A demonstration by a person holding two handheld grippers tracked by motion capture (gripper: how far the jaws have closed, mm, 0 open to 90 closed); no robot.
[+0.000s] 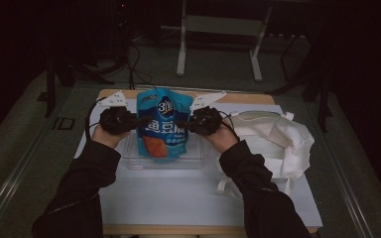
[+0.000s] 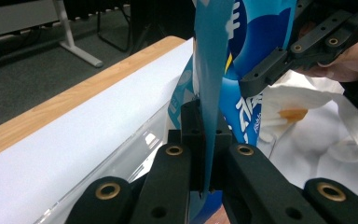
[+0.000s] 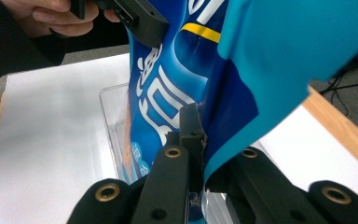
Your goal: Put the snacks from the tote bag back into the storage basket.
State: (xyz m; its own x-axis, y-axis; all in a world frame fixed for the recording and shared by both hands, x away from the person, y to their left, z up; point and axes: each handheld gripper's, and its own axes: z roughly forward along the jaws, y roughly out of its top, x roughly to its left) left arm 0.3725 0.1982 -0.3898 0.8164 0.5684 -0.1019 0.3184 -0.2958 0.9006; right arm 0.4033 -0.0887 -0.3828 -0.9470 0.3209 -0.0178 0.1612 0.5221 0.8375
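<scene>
One blue pouch (image 1: 161, 122) is held upright over one clear tray (image 1: 129, 159) near the tabletop's (image 1: 178, 198) far edge, with the left gripper's (image 1: 138, 120) and right gripper's (image 1: 182, 124) jaws clamped on its side edges. One white bag (image 1: 278, 139) lies at the right edge.

I count one blue snack bag (image 1: 162, 122), one clear plastic tray (image 1: 193, 157), one white cloth bag (image 1: 278, 139), and my two grippers: left (image 1: 138, 120), right (image 1: 182, 125).

Dim lab: metal-framed table (image 1: 218, 25), floor cables (image 1: 134, 64)

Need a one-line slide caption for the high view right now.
Both grippers, left and right, pinch a blue snack bag upright over a clear tray.
</scene>
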